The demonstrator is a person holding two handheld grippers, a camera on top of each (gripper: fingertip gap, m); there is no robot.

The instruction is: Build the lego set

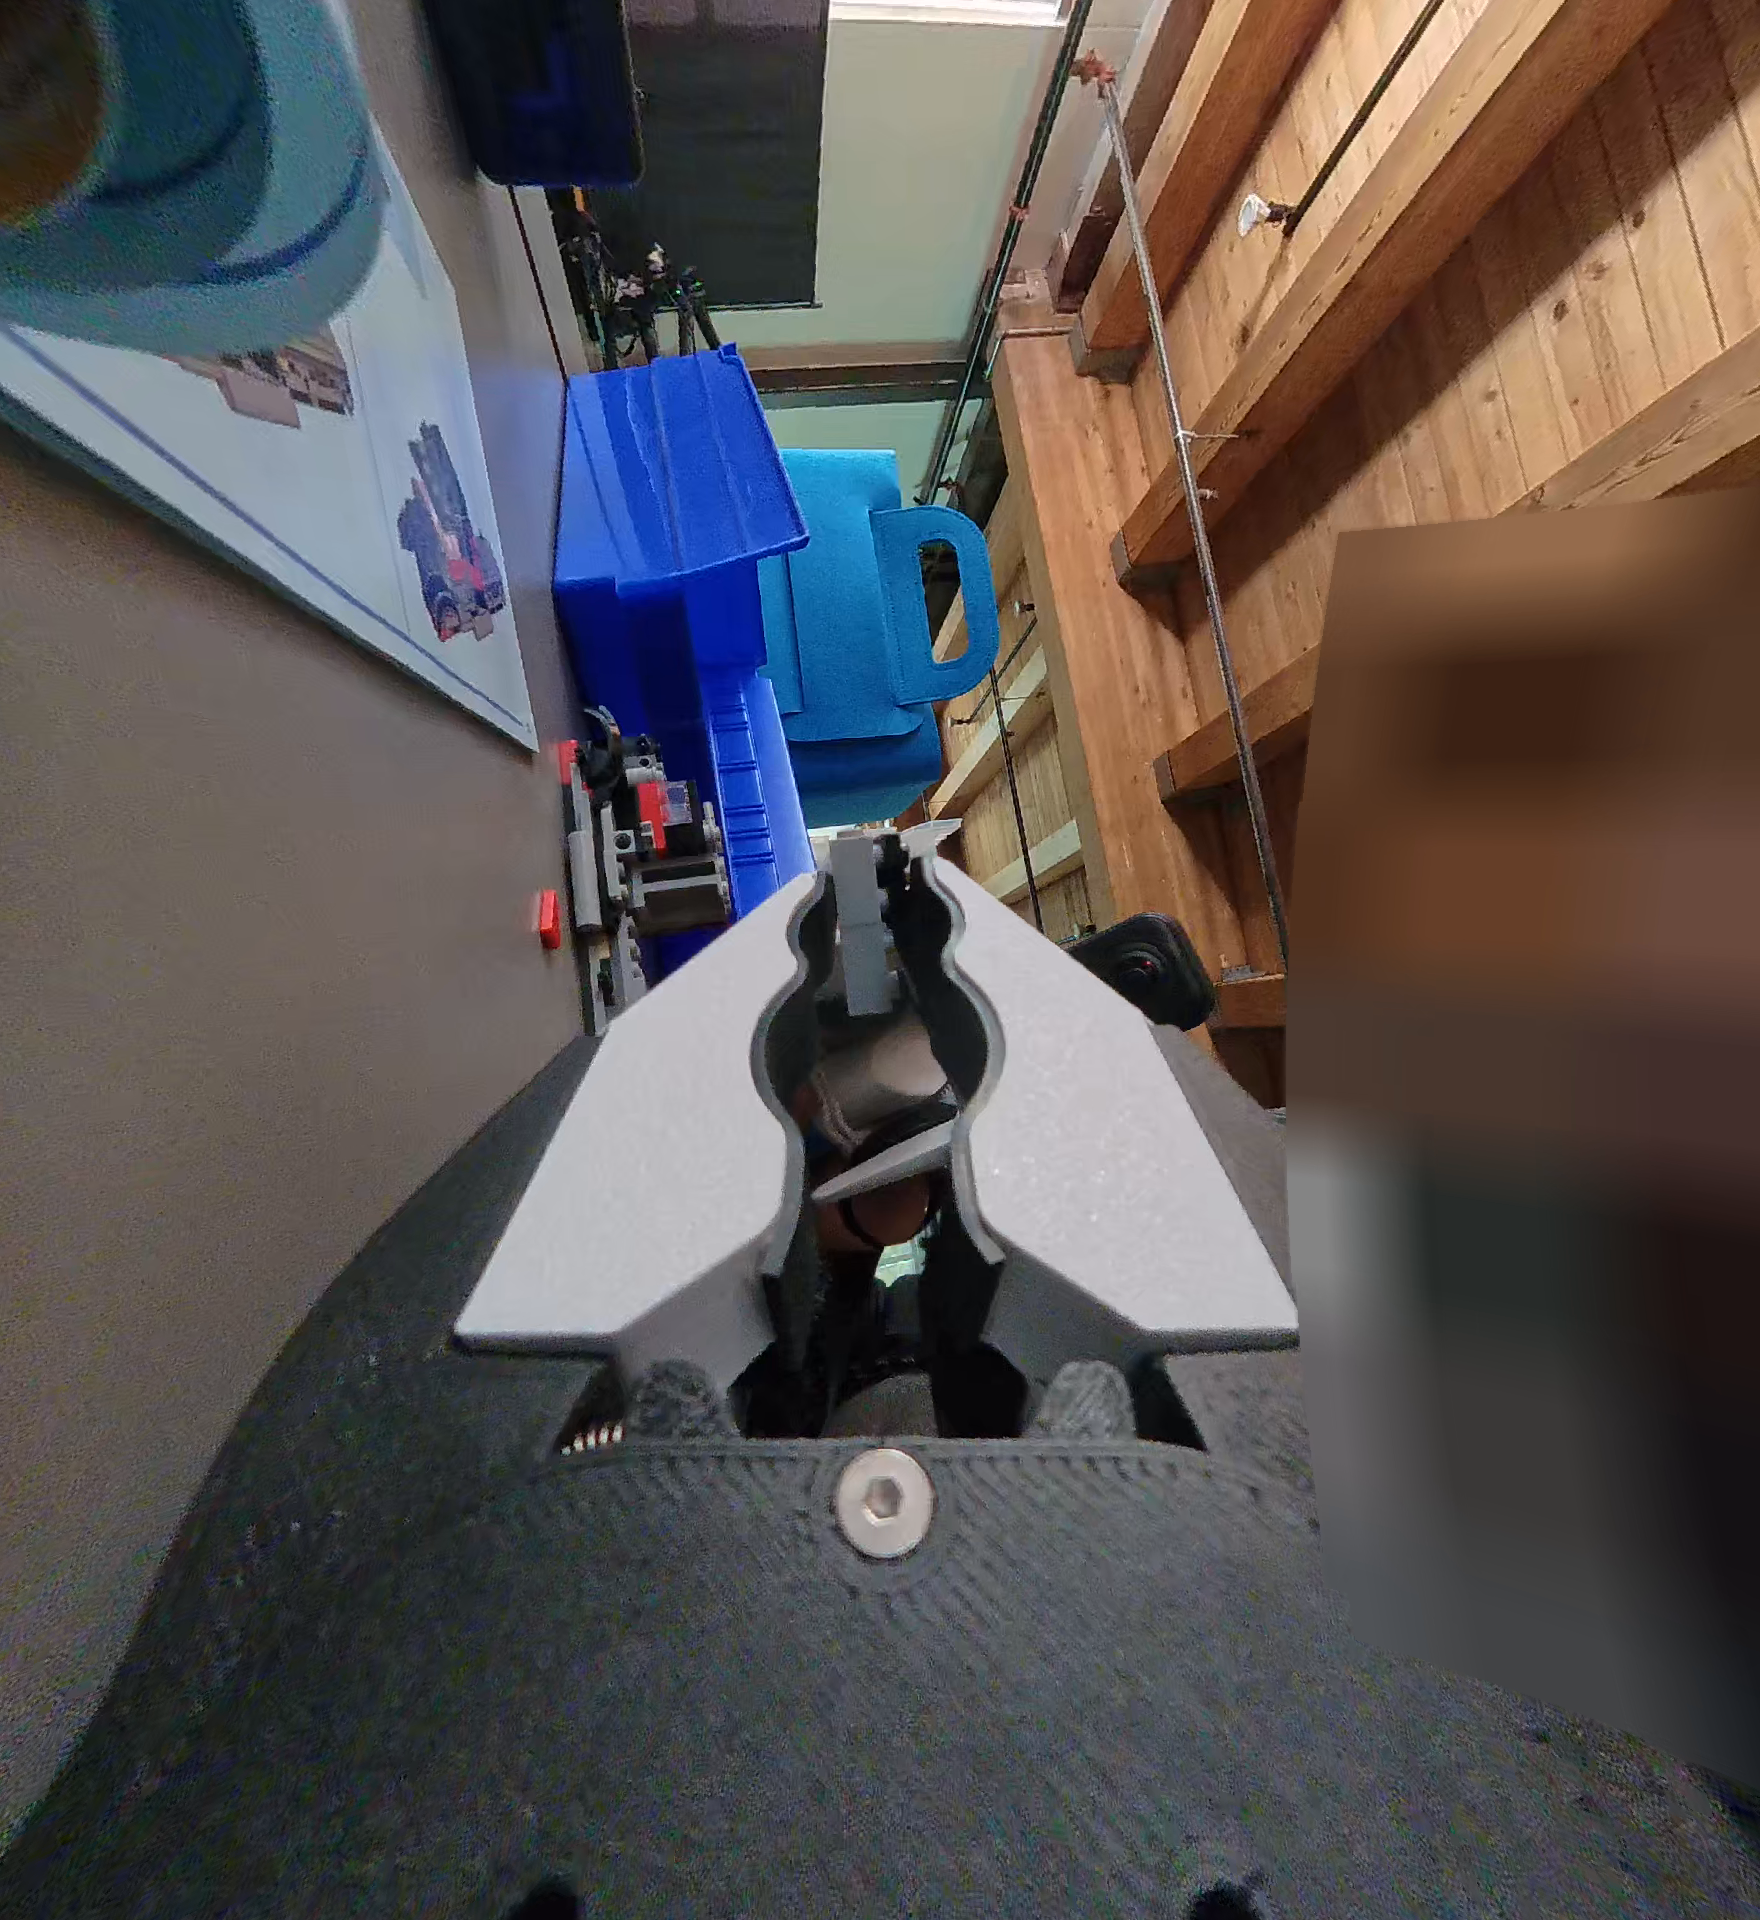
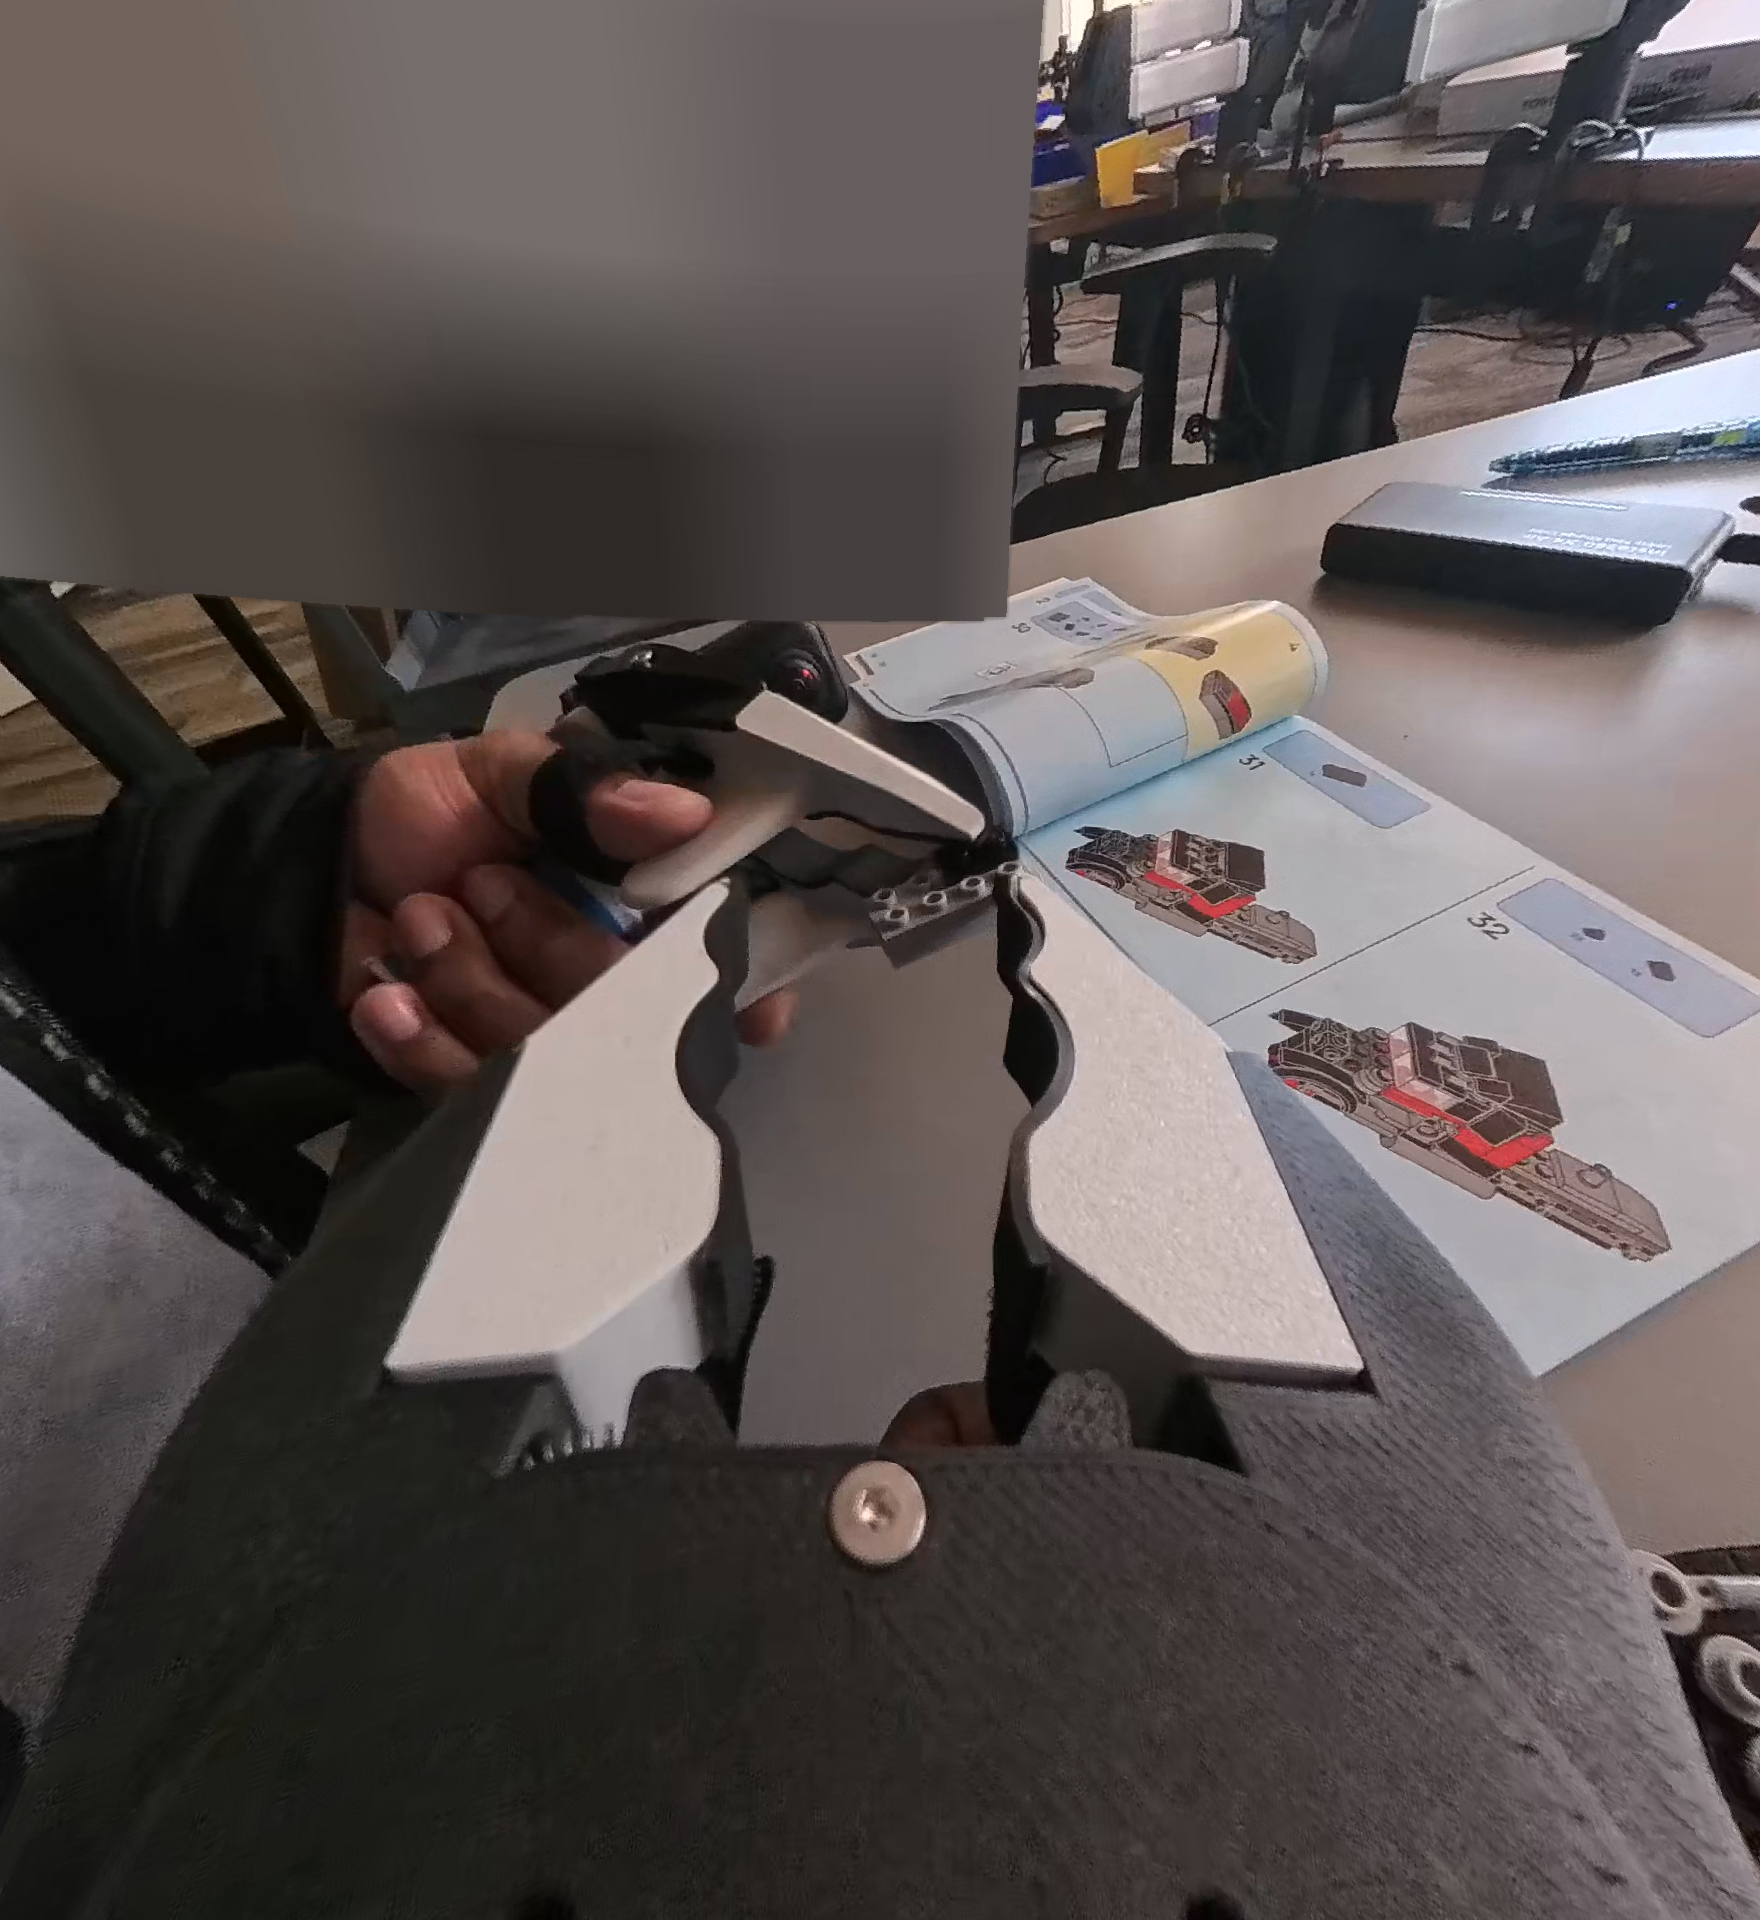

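My left gripper [image 1: 871, 894] is shut on a grey studded lego plate [image 1: 860, 940], held in the air. In the right wrist view a hand holds this gripper [image 2: 959, 868] with the grey plate [image 2: 917, 914] between its fingers; a small black piece [image 2: 982, 858] sits at the plate's far end. My right gripper [image 2: 860, 899] is open, its fingertips on either side of the plate, the right one by the black piece. The partly built grey, red and black model [image 1: 637, 842] stands on the table next to a blue bin [image 1: 668, 540].
An open instruction booklet [image 2: 1427, 987] lies on the grey table [image 2: 1634, 779] to the right. A black power bank [image 2: 1520, 551] and a pen [image 2: 1665, 442] lie farther back. A loose red brick [image 1: 547, 920] lies near the model. A roll of blue tape [image 1: 128, 156] stands close by. The grippers are tip to tip, or close to it.
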